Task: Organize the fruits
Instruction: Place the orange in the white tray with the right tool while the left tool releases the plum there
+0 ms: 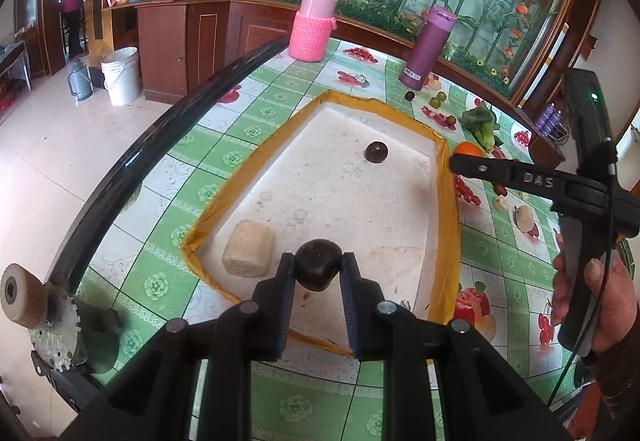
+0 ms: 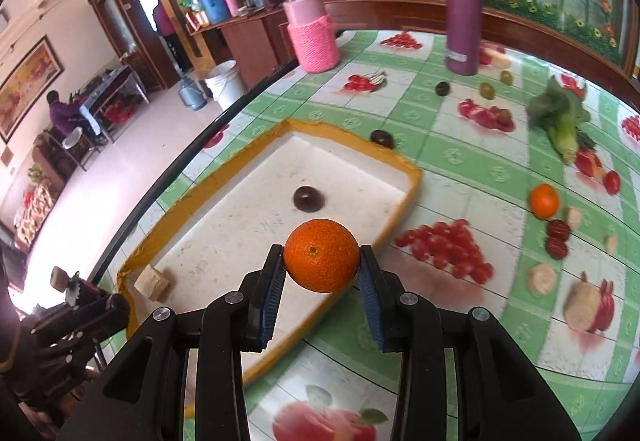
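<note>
The black right gripper's arm (image 1: 520,179) is hiding most of a round orange tangerine (image 1: 468,149). The leafy green vegetable (image 2: 560,121) is looking blurred; small greenish fruits (image 2: 487,90) stay unidentifiable.

The table (image 2: 460,177) has green and white squares with red fruit pictures. The tray (image 1: 450,201) is white with a yellow rim. One fruit (image 2: 322,255) is orange.

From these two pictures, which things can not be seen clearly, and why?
- Underside of the dark fruit, left wrist view: hidden by the left gripper that clamps it.
- Tray near corner, right wrist view: hidden behind the orange and the right gripper.
- Small fruits near the purple bottle, left wrist view: too small to identify.
</note>
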A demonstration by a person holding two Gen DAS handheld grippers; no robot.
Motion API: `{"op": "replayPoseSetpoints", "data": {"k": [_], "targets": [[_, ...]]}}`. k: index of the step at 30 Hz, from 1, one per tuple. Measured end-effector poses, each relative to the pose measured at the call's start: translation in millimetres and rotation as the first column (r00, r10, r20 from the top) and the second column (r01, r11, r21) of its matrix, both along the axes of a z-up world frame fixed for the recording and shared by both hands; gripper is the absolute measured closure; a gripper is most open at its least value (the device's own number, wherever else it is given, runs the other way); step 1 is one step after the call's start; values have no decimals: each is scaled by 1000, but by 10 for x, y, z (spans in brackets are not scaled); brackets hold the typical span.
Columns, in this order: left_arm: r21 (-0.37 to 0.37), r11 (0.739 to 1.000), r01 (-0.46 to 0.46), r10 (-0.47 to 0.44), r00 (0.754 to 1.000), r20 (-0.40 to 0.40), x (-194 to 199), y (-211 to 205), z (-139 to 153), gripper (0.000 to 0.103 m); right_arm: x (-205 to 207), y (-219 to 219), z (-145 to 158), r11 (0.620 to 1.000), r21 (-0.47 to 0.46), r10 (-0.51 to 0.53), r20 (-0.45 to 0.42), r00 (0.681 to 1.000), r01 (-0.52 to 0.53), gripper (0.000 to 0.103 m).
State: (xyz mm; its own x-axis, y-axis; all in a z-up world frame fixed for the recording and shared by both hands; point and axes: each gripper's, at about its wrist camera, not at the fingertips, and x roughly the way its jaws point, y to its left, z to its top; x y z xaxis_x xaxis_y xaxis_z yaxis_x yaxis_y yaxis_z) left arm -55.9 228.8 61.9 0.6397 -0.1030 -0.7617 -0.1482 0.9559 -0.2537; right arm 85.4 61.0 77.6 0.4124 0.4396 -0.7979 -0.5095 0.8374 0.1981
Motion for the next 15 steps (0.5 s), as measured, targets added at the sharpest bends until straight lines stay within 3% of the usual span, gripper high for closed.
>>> {"op": "replayPoseSetpoints", "data": {"k": [15], "targets": [[15, 997, 76, -75, 995, -59, 413, -158, -234, 78, 232, 401, -444, 988, -133, 79, -30, 996, -83, 68]]}}
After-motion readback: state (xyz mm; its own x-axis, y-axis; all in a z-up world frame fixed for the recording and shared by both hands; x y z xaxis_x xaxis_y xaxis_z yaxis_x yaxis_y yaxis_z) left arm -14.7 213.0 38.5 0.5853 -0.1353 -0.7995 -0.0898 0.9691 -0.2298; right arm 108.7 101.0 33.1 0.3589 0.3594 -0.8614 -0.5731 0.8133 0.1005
